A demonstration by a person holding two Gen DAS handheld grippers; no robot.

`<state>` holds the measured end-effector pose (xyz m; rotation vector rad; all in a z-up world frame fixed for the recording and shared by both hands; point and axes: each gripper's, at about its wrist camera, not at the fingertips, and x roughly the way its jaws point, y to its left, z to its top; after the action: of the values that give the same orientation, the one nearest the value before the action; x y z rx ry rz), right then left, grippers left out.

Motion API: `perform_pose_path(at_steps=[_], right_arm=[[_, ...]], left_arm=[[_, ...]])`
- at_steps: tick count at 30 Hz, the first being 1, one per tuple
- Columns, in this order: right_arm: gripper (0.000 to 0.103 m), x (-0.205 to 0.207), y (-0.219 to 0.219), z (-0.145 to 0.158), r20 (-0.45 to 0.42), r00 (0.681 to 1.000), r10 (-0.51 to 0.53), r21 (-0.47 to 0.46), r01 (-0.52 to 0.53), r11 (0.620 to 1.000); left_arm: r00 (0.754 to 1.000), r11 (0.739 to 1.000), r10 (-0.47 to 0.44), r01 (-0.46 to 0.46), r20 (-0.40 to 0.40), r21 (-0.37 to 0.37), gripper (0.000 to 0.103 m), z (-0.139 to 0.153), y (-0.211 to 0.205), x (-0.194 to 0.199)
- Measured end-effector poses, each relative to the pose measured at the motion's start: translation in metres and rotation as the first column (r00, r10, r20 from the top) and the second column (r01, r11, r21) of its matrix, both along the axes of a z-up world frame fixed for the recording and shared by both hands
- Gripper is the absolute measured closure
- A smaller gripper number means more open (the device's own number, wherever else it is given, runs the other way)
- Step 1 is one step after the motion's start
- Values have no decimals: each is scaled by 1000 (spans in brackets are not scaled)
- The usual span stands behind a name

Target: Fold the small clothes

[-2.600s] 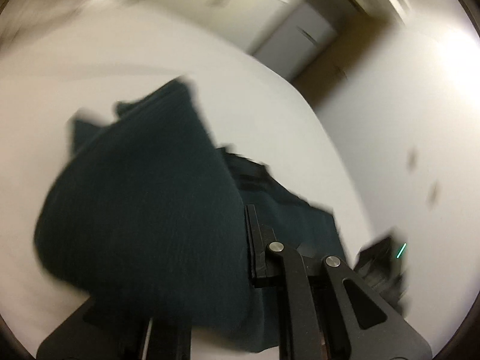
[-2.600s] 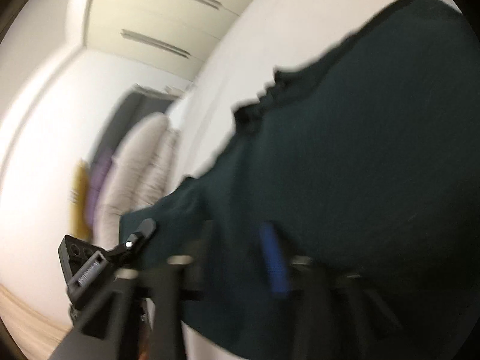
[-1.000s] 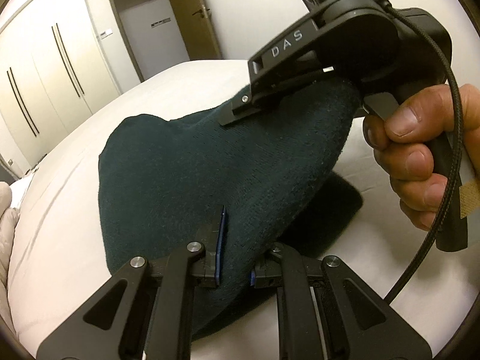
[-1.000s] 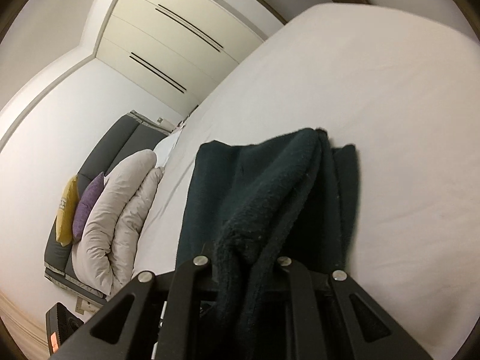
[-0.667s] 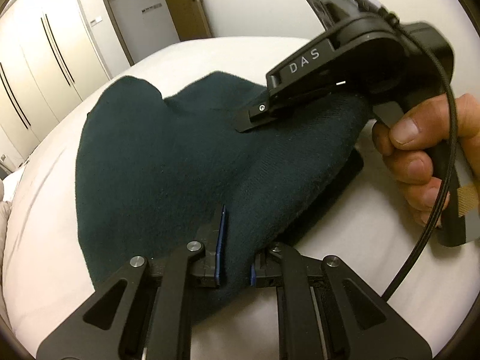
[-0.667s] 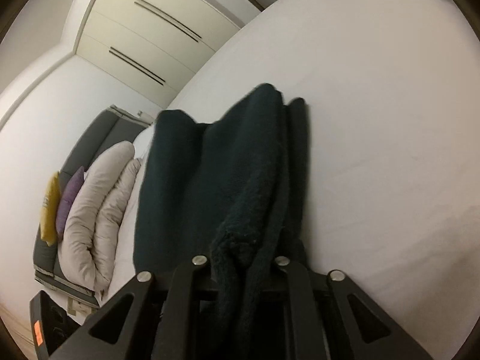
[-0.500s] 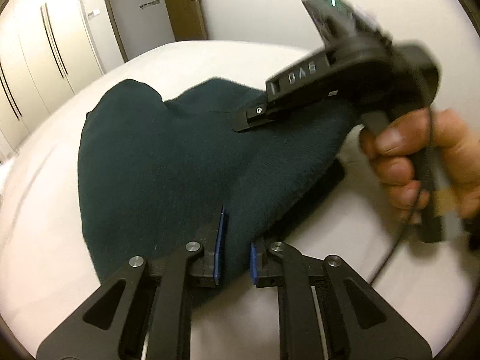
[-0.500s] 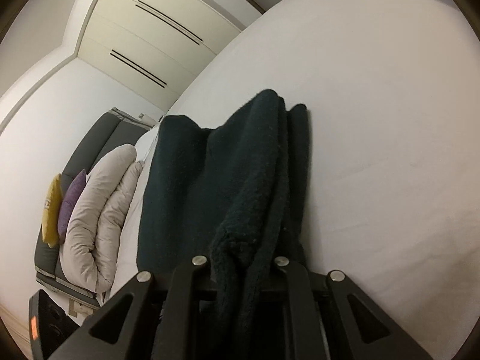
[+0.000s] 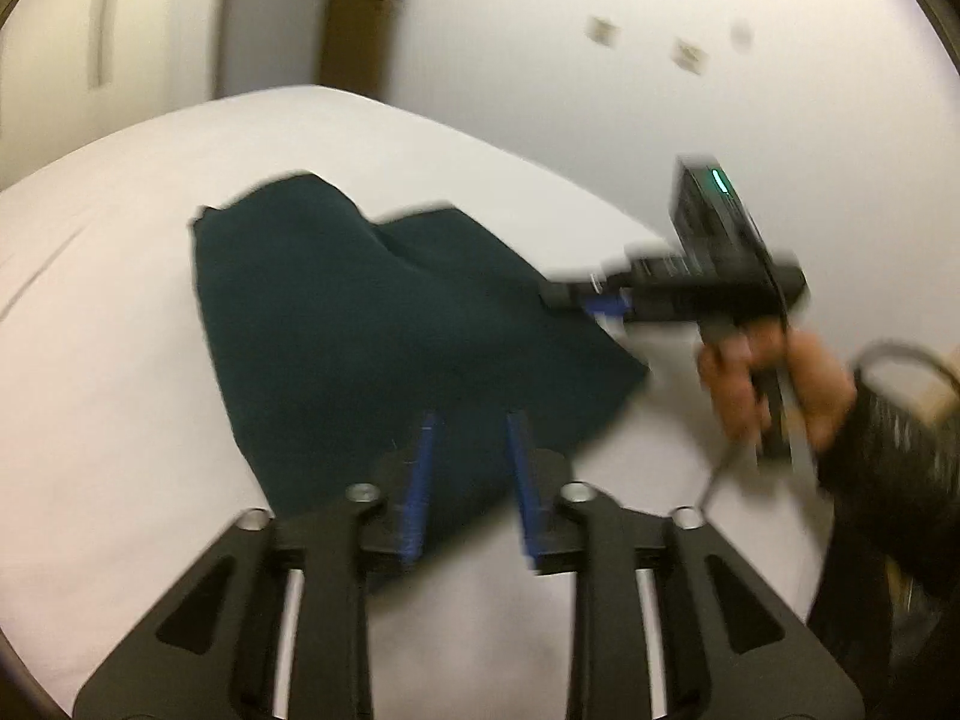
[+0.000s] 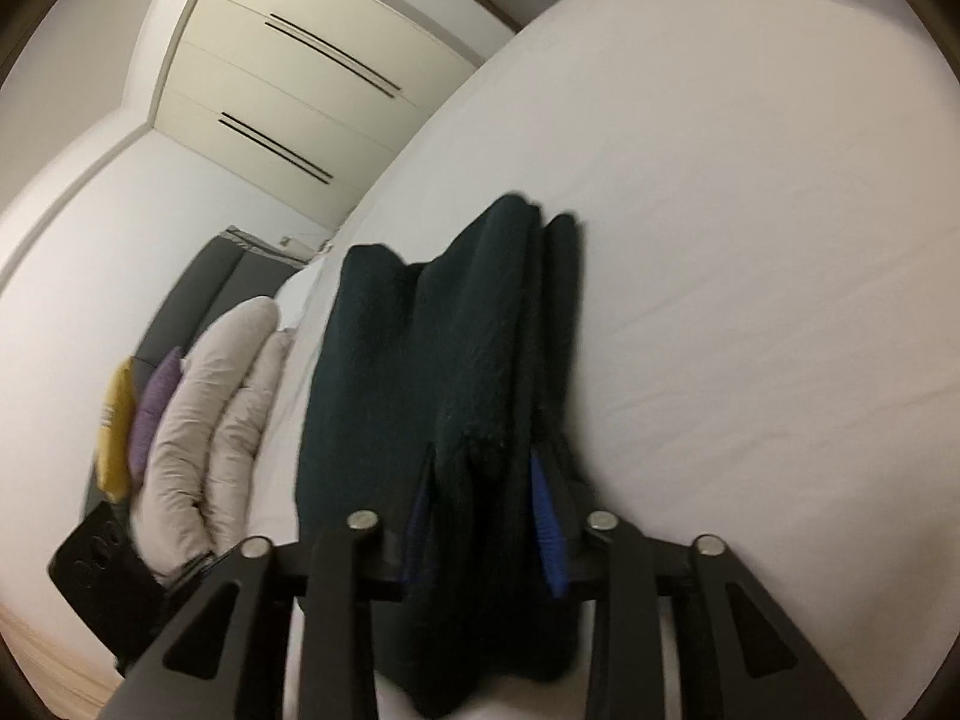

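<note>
Motion blur smears the right tongs (image 9: 606, 303) and hand (image 9: 774, 384).

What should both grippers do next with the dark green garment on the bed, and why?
Probably draw both grippers back and clear. The dark green garment lies folded on the white bed. The left gripper and right gripper are opening, with cloth between their blue pads but no longer pinched, so the fold looks set down.

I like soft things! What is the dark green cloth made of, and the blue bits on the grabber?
The dark green cloth looks like soft knitted or fleecy fabric: its surface is fuzzy and matte, its edges limp. The blue pads on the right gripper look like ribbed rubber or plastic, though blur leaves that uncertain.
</note>
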<state>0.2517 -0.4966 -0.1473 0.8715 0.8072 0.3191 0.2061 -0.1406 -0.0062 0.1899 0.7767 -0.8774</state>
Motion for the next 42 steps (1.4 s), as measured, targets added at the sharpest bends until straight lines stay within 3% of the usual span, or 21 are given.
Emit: perform_pose_path(at_steps=[1,2,6,10,12,15,16,17,18,21,24,27,28,29,30,32,34,37,40,42], right_arm=[[57,-1,-2,0,-15,1000,-13,-13,13,1000],[56,-3,-3,4,-18,1000,-25,-20,24,1000],[57,-12,6,33,80,996,-31,-13,32,999],[57,-7,43,56,151,984,97,-60,-89,994],[57,-1,62,50,127,979,158,-98,-146,984],[57,4,69,27,51,984,170,-141,-162,977],[61,6,67,16,31,986,165,-160,-159,974],[76,6,64,7,21,987,157,-168,-152,974],[101,5,58,1,11,991,137,-175,-133,975],[103,-3,38,-7,11,996,91,-129,-89,988],[103,-10,28,-1,22,997,70,-190,-64,980],[103,-18,12,8,32,999,15,-185,-9,983],[101,-21,5,13,46,999,3,-163,4,987],[85,-23,1,17,52,999,-6,-160,15,987],[44,-23,-5,22,51,998,-27,-173,36,984],[14,-21,-14,32,77,995,-67,-151,78,985],[14,-17,-22,35,85,992,-90,-105,98,990],[14,9,-17,26,44,999,-31,-47,33,998],[15,37,-9,5,-42,999,18,-16,-18,1000],[23,49,-9,-5,-66,997,36,28,-34,999]], left_arm=[[1000,1000,-8,7,8,25,58,-2,1,-3],[1000,1000,-2,2,19,28,53,-5,4,-2],[996,995,90,-91,-20,-41,53,-20,12,28],[986,983,164,-166,-29,-76,53,-18,-8,60],[977,976,209,-211,-45,-44,53,-30,-20,77],[964,965,255,-259,-78,-32,53,-50,-30,87],[961,963,268,-270,-67,-22,53,-54,-35,87],[960,961,275,-276,-54,-7,53,-56,-40,86],[959,959,282,-281,-31,12,53,-58,-47,83],[963,962,270,-270,-14,30,45,-63,-57,83],[965,966,259,-260,-31,-19,45,-55,-46,84],[940,936,340,-339,-9,-90,41,-39,-15,90],[929,923,369,-369,-21,-112,32,-35,-3,95],[916,905,399,-402,-49,-142,24,-33,10,106],[904,889,421,-428,-77,-161,22,-34,20,115],[882,868,450,-469,-139,-163,21,-39,33,127],[864,859,444,-486,-239,-160,19,-54,40,142],[832,885,385,-455,-401,-96,17,-91,23,166],[817,887,343,-444,-463,-126,8,-103,13,179],[801,881,332,-452,-499,-140,8,-107,11,189]])
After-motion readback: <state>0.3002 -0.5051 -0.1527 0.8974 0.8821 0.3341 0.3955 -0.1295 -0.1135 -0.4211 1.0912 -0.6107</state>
